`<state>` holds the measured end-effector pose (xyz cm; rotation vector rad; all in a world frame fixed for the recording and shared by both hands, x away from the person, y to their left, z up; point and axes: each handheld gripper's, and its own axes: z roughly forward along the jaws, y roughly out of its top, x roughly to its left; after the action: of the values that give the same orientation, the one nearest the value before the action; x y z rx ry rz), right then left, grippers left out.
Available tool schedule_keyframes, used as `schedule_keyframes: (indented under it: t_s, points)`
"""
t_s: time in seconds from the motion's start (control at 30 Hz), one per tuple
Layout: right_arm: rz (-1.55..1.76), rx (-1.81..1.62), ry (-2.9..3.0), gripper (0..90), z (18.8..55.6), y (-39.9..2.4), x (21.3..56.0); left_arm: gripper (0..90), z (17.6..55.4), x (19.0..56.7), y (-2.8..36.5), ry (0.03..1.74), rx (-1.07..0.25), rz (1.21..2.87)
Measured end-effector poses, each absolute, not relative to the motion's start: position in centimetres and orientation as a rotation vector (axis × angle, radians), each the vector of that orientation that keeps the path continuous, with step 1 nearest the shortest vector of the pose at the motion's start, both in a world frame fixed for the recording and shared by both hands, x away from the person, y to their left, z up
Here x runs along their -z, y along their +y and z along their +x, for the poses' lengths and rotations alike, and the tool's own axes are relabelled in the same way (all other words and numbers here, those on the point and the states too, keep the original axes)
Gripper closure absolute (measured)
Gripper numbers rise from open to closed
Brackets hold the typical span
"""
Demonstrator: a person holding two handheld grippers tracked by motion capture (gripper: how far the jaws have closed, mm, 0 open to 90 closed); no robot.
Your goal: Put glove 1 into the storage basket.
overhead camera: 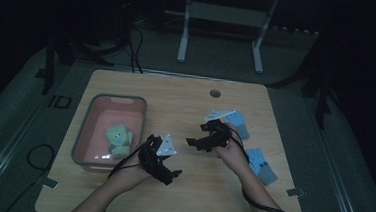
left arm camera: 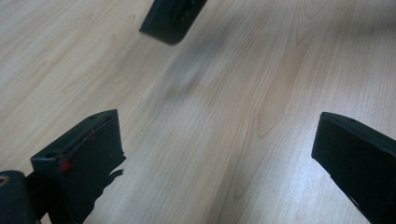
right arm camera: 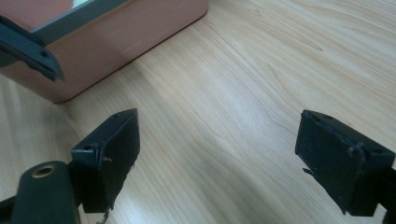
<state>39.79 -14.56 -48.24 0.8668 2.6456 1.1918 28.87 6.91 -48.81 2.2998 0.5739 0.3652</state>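
While both spread and empty over bare table (overhead camera: 187, 93) at centre frame: left gripper (overhead camera: 164, 167), right gripper (overhead camera: 201, 141). Blue gloves (overhead camera: 261, 165) lower right, nearest the right hand; green glove (overhead camera: 118, 140) inside pink bin (overhead camera: 85, 129), left. Open room between.

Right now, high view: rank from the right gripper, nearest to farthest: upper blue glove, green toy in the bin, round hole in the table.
From the right gripper:
1. Upper blue glove, just beyond it, to its right.
2. Round hole, at the table's far edge.
3. Green toy, off to its left, inside the pink bin.
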Motion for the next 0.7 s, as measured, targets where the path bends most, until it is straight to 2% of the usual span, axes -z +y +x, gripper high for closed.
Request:
schedule_keyframes:
  t_s: [0.27,0.37,0.63,0.7]
  points:
    - [0.885,-1.235,2.585,13.2,39.2,-16.2,48.5,2.4,28.7,51.7,5.7,0.570,-0.301,2.308]
    - [0.898,-1.231,2.581,13.4,39.0,-16.9,48.7,2.4,28.5,52.6,5.4,0.564,-0.329,2.327]
    - [0.915,-1.188,2.609,14.5,38.9,-18.5,49.7,2.4,28.4,54.3,5.8,0.596,-0.297,2.285]
    - [0.929,-1.181,2.609,17.3,38.8,-19.3,50.2,2.4,28.2,54.5,5.8,0.596,-0.298,2.287]
